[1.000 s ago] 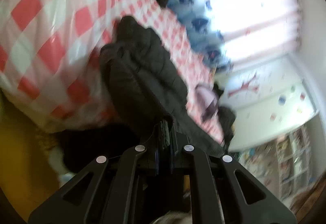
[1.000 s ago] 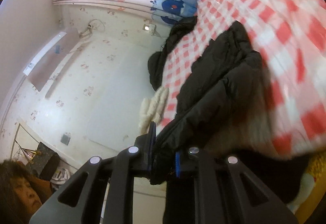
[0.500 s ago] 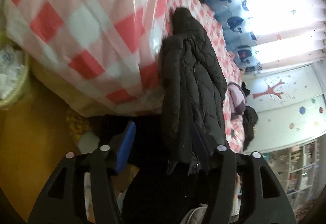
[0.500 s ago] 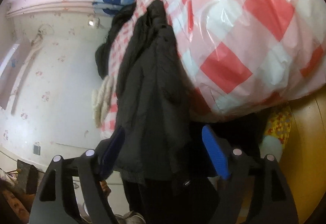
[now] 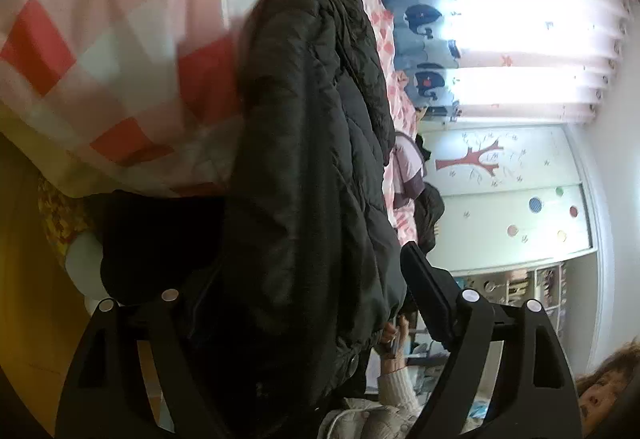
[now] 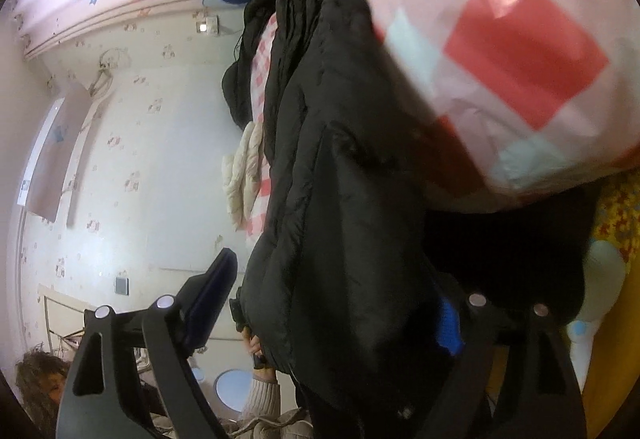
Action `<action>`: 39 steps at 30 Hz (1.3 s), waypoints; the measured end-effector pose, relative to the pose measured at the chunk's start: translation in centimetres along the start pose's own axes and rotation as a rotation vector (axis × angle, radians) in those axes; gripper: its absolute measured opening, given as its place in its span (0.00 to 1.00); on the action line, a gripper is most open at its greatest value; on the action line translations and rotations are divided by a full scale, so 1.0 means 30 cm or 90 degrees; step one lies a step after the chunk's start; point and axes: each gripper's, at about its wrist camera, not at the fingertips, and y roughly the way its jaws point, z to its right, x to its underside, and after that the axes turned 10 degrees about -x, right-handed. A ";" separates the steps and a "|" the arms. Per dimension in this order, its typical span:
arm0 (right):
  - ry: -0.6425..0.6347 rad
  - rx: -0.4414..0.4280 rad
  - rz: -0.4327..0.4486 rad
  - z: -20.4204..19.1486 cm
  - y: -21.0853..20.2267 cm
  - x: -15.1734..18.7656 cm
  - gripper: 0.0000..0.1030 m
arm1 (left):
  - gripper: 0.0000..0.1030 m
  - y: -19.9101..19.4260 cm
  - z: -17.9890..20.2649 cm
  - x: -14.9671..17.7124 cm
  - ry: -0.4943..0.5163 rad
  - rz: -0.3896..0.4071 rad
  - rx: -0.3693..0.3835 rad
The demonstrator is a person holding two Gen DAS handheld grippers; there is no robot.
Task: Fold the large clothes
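Observation:
A black quilted jacket (image 5: pixel 312 159) lies along the bed and hangs over its near edge, filling the middle of both views. My left gripper (image 5: pixel 296 303) is low at the hem, its jaws opening. The jacket hangs between them, clear of the right finger (image 5: pixel 428 295); the other finger is hidden behind the cloth. From the other side the jacket (image 6: pixel 340 179) also hangs between the opening jaws of my right gripper (image 6: pixel 332 311). Its left finger (image 6: pixel 212 291) stands clear of the cloth. Its blue pad (image 6: pixel 448 327) shows at the jacket's edge.
The bed has a red-and-white checked cover (image 5: pixel 100 39). Further along it lie a cream padded garment (image 6: pixel 240 175), dark clothes (image 6: pixel 236 87) and a purple garment (image 5: pixel 408 167). Yellow floor (image 5: pixel 24 279) runs under the bed edge. A hand in a knitted sleeve (image 6: pixel 260 391) is below.
Both grippers were shut on the jacket's hem and now stand wide apart. Both have sunk below the bed's edge, and the jacket now hangs loose between the jaws.

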 end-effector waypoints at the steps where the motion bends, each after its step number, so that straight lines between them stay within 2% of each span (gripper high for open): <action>1: -0.004 -0.001 -0.002 -0.006 0.002 -0.001 0.80 | 0.76 0.005 0.010 0.001 0.005 0.000 -0.010; 2: -0.013 0.000 -0.003 -0.016 0.005 -0.002 0.80 | 0.76 0.007 0.016 0.002 0.007 0.001 -0.014; 4: -0.031 0.005 0.000 -0.033 0.018 0.000 0.72 | 0.72 0.006 0.025 0.002 0.009 0.004 -0.027; 5: -0.045 0.015 0.000 -0.047 0.021 0.001 0.59 | 0.62 0.004 0.035 -0.002 0.010 0.006 -0.033; 6: -0.054 0.024 0.003 -0.055 0.020 0.005 0.49 | 0.56 0.007 0.043 -0.001 0.014 0.004 -0.042; 8: -0.074 0.037 0.015 -0.078 0.007 0.011 0.33 | 0.30 -0.012 0.037 -0.009 0.020 0.005 -0.060; 9: -0.081 0.040 0.024 -0.086 -0.002 0.013 0.27 | 0.26 -0.016 0.036 -0.011 0.021 0.005 -0.060; 11: -0.094 0.041 0.040 -0.107 -0.015 0.016 0.19 | 0.17 -0.029 0.045 -0.016 0.028 0.013 -0.065; 16: -0.130 0.026 0.063 -0.180 -0.028 0.030 0.16 | 0.10 -0.084 0.105 -0.009 0.061 0.035 -0.059; 19: -0.153 0.008 0.069 -0.233 -0.042 0.038 0.16 | 0.10 -0.120 0.140 0.007 0.089 0.038 -0.059; 22: -0.168 0.022 0.058 -0.251 -0.052 0.050 0.16 | 0.10 -0.115 0.125 0.013 0.101 0.016 -0.090; 24: -0.162 0.038 0.055 -0.230 -0.064 0.050 0.16 | 0.12 -0.102 0.088 0.016 0.090 -0.004 -0.093; 27: -0.132 0.056 0.042 -0.172 -0.074 0.047 0.17 | 0.35 -0.092 0.025 0.021 0.059 -0.019 -0.089; 28: -0.121 0.065 0.040 -0.155 -0.077 0.047 0.19 | 0.51 -0.095 0.009 0.023 0.052 -0.017 -0.093; 29: -0.109 0.073 0.034 -0.134 -0.081 0.049 0.20 | 0.56 -0.104 -0.005 0.025 0.047 -0.009 -0.103; 32: -0.097 0.100 0.060 -0.119 -0.116 0.040 0.49 | 0.59 -0.150 -0.051 0.020 0.022 0.011 -0.122; 34: -0.102 0.114 0.072 -0.132 -0.136 0.028 0.50 | 0.60 -0.222 -0.084 0.004 -0.004 0.055 -0.144; 36: -0.130 0.169 0.102 -0.181 -0.165 0.008 0.58 | 0.62 -0.287 -0.096 -0.011 -0.017 0.093 -0.162; 39: -0.185 0.217 0.129 -0.276 -0.163 -0.041 0.63 | 0.63 -0.344 -0.064 -0.038 -0.009 0.128 -0.172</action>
